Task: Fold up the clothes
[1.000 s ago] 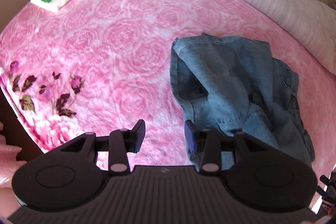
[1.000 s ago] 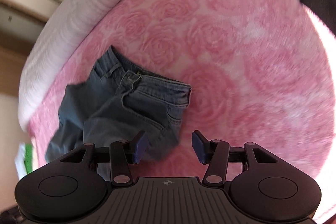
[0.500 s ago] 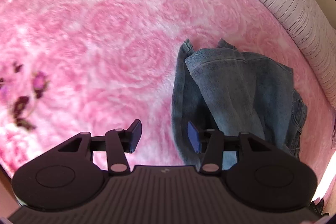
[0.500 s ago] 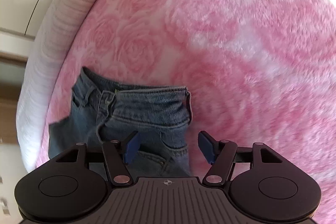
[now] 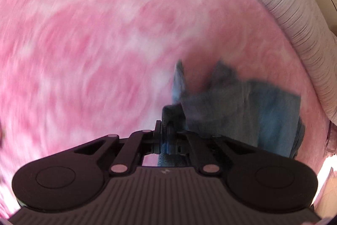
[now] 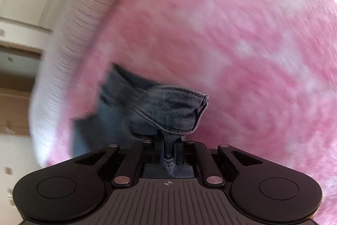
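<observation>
Pink rose-patterned plush blanket (image 5: 105,35) is filling both views. Half a second ago my jaws were standing apart; now the left gripper (image 5: 166,136) and right gripper (image 6: 168,147) are pinching the crumpled blue denim jeans (image 6: 168,107), lying toward three o'clock, ready for spreading.

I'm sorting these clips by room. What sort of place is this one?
Probably a bedroom: jeans lie on a bed under a plush pink rose-patterned blanket, with a ribbed white pillow or bolster along its far edge.
</observation>
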`<state>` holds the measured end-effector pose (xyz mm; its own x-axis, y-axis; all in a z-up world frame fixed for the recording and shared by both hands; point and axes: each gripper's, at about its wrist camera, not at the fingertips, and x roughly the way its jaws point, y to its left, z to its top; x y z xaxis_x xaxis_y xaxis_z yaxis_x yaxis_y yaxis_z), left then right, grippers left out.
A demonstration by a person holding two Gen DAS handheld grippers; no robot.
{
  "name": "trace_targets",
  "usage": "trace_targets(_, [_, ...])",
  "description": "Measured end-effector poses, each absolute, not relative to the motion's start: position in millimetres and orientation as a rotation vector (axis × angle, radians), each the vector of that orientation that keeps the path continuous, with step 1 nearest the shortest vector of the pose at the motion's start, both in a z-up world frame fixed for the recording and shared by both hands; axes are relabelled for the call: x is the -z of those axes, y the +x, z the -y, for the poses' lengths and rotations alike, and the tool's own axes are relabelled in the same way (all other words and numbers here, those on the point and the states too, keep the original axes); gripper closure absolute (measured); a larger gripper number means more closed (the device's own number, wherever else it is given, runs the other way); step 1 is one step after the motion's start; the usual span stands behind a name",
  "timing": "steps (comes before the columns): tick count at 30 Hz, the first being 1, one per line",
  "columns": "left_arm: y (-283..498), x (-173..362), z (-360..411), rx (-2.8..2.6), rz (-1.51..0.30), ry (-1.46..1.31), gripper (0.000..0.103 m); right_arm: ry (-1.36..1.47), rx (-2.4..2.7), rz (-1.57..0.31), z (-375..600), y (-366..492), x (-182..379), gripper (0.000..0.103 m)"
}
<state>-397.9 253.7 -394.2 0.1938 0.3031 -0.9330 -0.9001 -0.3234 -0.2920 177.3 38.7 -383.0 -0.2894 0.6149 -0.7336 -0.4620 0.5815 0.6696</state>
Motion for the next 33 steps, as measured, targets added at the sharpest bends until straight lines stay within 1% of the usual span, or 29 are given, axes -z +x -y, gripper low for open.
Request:
trace_targets(3, [-387, 336, -305, -1.395, -0.608, -1.165, 0.102, 0.304, -1.127, -1.453, -61, 181, 324, 0.097])
trace_targets(6, [-390, 259, -335, -1.431, -0.498, -0.978, 0.102, 0.440, -1.232, -1.295, -75, 181, 254, 0.097])
trace_targets(9, [-415, 187, -333, -1.497, -0.373, -0.814, 0.102, 0.590, -1.309, -1.106, -55, 183, 187, 0.097])
trace_targets(10, [-430, 171, -326, -1.514, -0.328, -0.802, 0.102, 0.607, -1.316, -1.054, -44, 183, 169, 0.097])
trace_targets(11, [-449, 159, -313, -1.523, -0.280, -0.812, 0.102, 0.617, -1.311, -1.014, -31, 184, 157, 0.097])
trace_targets(14, [-506, 147, -259, -1.544, -0.153, -0.867, 0.101, 0.603, -1.219, -0.982, 29, 190, 152, 0.097])
trace_targets(16, [-536, 160, -211, -1.566, -0.130, -0.903, 0.101, 0.593, -1.158, -0.959, 68, 194, 149, 0.097])
trace_targets(17, [-550, 170, -187, -1.570, -0.123, -0.933, 0.099, 0.584, -1.121, -0.962, 89, 195, 153, 0.097])
trace_targets(20, [-582, 232, -122, -1.564, -0.162, -1.112, 0.097, 0.506, -0.939, -1.095, 148, 183, 207, 0.097])
trace_targets(21, [-587, 257, -108, -1.581, -0.216, -1.164, 0.096, 0.470, -0.867, -1.152, 164, 180, 228, 0.097])
trace_targets(22, [-591, 284, -99, -1.609, -0.311, -1.207, 0.095, 0.433, -0.793, -1.207, 181, 177, 248, 0.097])
trace_targets(23, [-594, 311, -89, -1.635, -0.408, -1.249, 0.092, 0.396, -0.718, -1.261, 198, 174, 269, 0.094])
trace_targets(25, [-599, 357, -77, -1.674, -0.612, -1.304, 0.093, 0.303, -0.524, -1.375, 225, 167, 314, 0.086])
trace_targets(27, [-605, 376, -63, -1.709, -0.694, -1.314, 0.094, 0.236, -0.364, -1.439, 248, 157, 344, 0.083])
trace_targets(29, [-611, 391, -51, -1.739, -0.751, -1.321, 0.093, 0.233, -0.353, -1.455, 260, 150, 352, 0.077])
trace_targets(32, [-618, 387, -48, -1.756, -0.712, -1.324, 0.089, 0.229, -0.341, -1.475, 273, 141, 363, 0.069])
trace_targets(33, [-621, 387, -49, -1.764, -0.698, -1.327, 0.088, 0.230, -0.351, -1.471, 264, 143, 364, 0.068])
